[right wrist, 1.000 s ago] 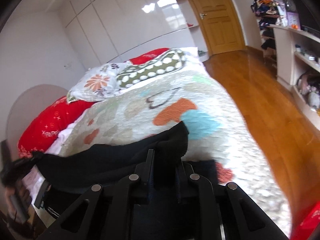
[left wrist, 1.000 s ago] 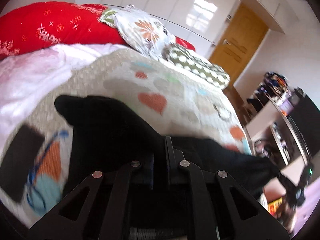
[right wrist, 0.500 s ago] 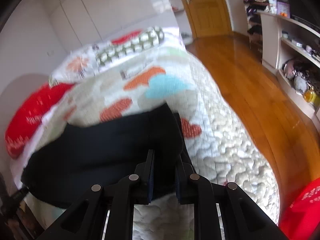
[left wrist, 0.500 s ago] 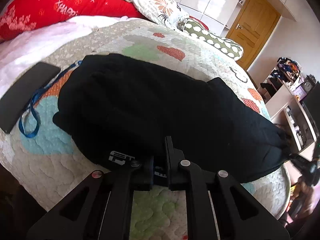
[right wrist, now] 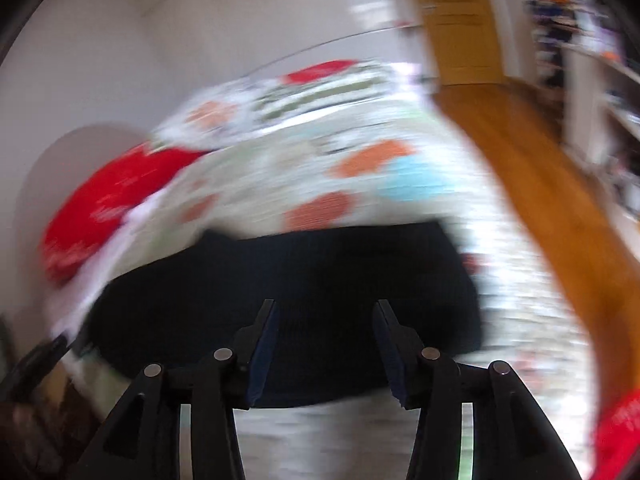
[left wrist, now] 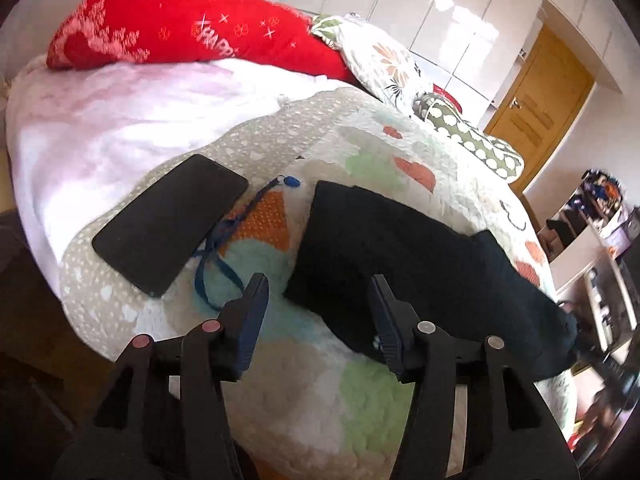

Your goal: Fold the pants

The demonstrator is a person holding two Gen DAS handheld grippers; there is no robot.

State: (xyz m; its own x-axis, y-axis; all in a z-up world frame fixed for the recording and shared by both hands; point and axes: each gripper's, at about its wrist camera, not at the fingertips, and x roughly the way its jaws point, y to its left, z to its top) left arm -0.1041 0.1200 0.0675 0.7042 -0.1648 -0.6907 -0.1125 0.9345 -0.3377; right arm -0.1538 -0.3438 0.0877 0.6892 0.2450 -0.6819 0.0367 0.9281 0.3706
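Both the left gripper [left wrist: 318, 292] and right gripper [right wrist: 325, 318], jaws just opened and empty, face limp, light black pants [left wrist: 420, 248]; pinch hem corners

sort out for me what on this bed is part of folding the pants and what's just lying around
Part of the job:
- black pants, lying folded on the quilt
- left gripper, open
- right gripper, open

Just lying about:
- black phone
- blue lanyard
- red pillow
- floral pillow
- spotted green pillow
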